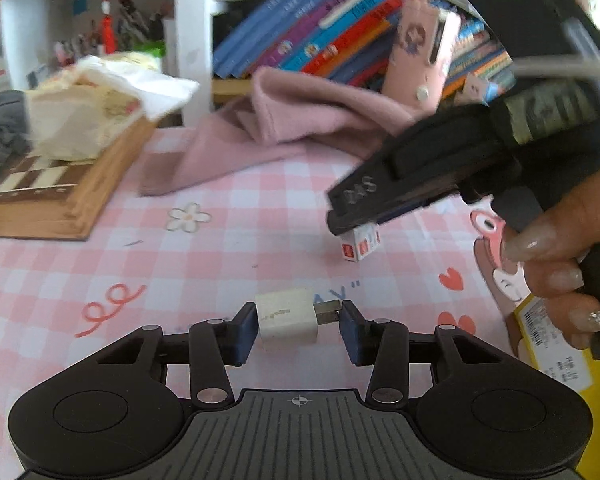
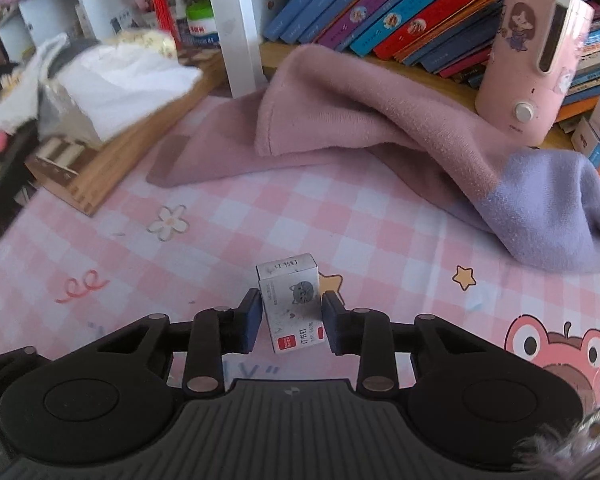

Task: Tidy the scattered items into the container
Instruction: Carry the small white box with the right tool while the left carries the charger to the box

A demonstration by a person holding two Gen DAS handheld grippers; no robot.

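I hold the left gripper [image 1: 299,326] closed on the white charger plug [image 1: 286,318], its long axis lying across the jaws — body at the left pad, metal prongs at the right. The right gripper [image 2: 291,322] clamps the small staple box [image 2: 291,302] upright, just above the pink checked tablecloth [image 2: 228,216]. Both items sit centred between their pads; the container is not clearly identifiable.

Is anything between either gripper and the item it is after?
Nothing visible. The left gripper is closed on the white charger plug, and the right gripper on the small staple box.
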